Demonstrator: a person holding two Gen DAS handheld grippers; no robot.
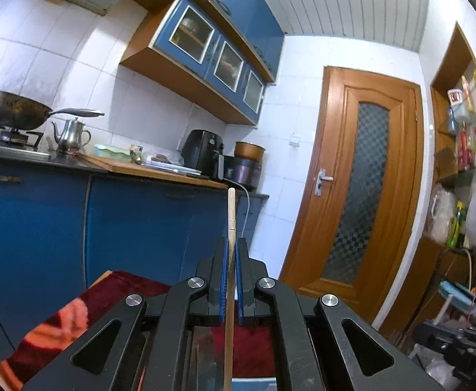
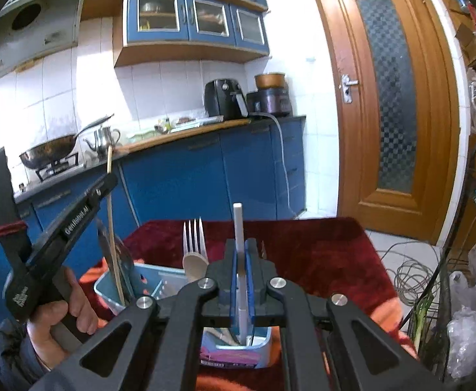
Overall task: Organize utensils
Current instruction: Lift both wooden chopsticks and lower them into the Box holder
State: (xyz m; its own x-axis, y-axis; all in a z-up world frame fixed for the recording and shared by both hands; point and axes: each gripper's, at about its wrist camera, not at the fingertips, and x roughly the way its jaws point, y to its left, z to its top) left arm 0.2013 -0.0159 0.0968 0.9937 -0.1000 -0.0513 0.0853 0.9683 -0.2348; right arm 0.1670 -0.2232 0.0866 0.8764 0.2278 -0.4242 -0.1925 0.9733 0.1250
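My left gripper (image 1: 232, 244) is shut on a thin wooden chopstick (image 1: 231, 215) that stands upright between its blue pads; in the right wrist view the same gripper (image 2: 107, 179) holds the chopstick (image 2: 111, 228) with its lower end in a light blue utensil bin (image 2: 172, 280). My right gripper (image 2: 239, 244) is shut on a grey-white stick-like utensil (image 2: 238, 224), upright, its lower end in the bin. A silver fork (image 2: 194, 234), a wooden spoon (image 2: 194, 265) and a dark knife blade (image 2: 107, 251) stand in the bin.
The bin sits on a table with a dark red cloth (image 2: 319, 254). Blue kitchen cabinets (image 2: 205, 179) with a wok (image 2: 47, 153), a kettle (image 2: 102, 141) and an air fryer (image 2: 223, 97) lie behind. A wooden door (image 2: 387, 97) is at the right, cables and bags on the floor.
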